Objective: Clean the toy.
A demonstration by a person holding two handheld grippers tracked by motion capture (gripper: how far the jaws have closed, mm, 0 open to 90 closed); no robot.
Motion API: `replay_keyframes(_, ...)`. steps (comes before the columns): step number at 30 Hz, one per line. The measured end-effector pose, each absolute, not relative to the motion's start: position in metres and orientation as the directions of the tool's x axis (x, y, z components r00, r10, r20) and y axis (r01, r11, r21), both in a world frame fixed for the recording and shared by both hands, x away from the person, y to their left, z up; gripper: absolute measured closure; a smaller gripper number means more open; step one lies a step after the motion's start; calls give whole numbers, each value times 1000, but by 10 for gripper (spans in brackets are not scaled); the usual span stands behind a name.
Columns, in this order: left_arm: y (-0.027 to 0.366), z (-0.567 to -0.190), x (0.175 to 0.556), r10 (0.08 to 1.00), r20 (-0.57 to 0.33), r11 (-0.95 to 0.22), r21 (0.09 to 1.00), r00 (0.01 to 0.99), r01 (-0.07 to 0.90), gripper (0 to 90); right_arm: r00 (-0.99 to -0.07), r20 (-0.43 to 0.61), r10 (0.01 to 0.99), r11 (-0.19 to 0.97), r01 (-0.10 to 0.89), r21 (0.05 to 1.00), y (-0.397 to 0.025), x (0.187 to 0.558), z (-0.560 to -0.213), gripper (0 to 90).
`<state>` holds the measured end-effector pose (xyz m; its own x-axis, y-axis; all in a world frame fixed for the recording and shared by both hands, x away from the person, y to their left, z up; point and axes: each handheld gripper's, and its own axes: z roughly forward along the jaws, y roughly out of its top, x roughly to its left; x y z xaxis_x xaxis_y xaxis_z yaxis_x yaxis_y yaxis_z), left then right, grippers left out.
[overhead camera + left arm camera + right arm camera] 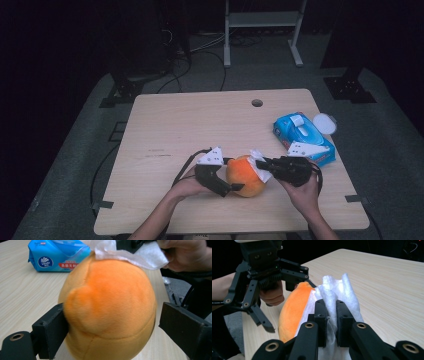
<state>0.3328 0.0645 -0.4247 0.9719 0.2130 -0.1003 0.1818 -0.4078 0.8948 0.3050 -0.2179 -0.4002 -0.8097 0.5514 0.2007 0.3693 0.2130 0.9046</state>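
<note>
While the orange plush ball (244, 176) rests near the front edge of the wooden surface (165, 130), the left hand-held gripper (227, 188) brackets it with jaws spread wide: one jaw presses the ball's side, the other stands just clear of it. Right hand-held gripper (260, 165): jaws closed on a white wet wipe (260, 167), which is laid against the top of the ball on its right side. Also present: blue wet-wipe pack (301, 136), far right of the surface, well apart from the ball, with a white round lid (324, 123) just beside it.
</note>
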Motion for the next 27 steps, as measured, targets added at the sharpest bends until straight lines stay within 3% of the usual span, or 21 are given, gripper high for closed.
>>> replay_keyframes(5, 60, -433, 338, 254, -150, -407, 880, 955, 246, 42, -814, 202, 544, 215, 368, 905, -218, 305, -400, 806)
replay_keyframes(7, 58, -434, 337, 264, -155, -414, 873, 952, 257, 60, -814, 201, 545, 216, 368, 905, -217, 305, -400, 807)
replay_keyframes(10, 58, -425, 331, 259, -115, -423, 879, 959, 220, 244, -811, 199, 550, 211, 366, 906, -218, 304, -398, 806)
replay_keyframes(13, 65, -411, 328, 259, -86, -406, 894, 962, 189, 302, -807, 210, 552, 185, 364, 913, -221, 305, -395, 807)
replay_keyframes(17, 69, -406, 328, 279, -64, -430, 884, 958, 184, 309, -809, 214, 548, 182, 364, 913, -216, 304, -398, 808)
replay_keyframes(23, 65, -418, 331, 296, -99, -431, 874, 950, 225, 294, -855, 135, 501, 267, 301, 915, -185, 292, -394, 806)
replay_keyframes(27, 66, -420, 333, 304, -111, -425, 873, 946, 239, 293, -862, 136, 489, 269, 297, 916, -185, 294, -395, 807)
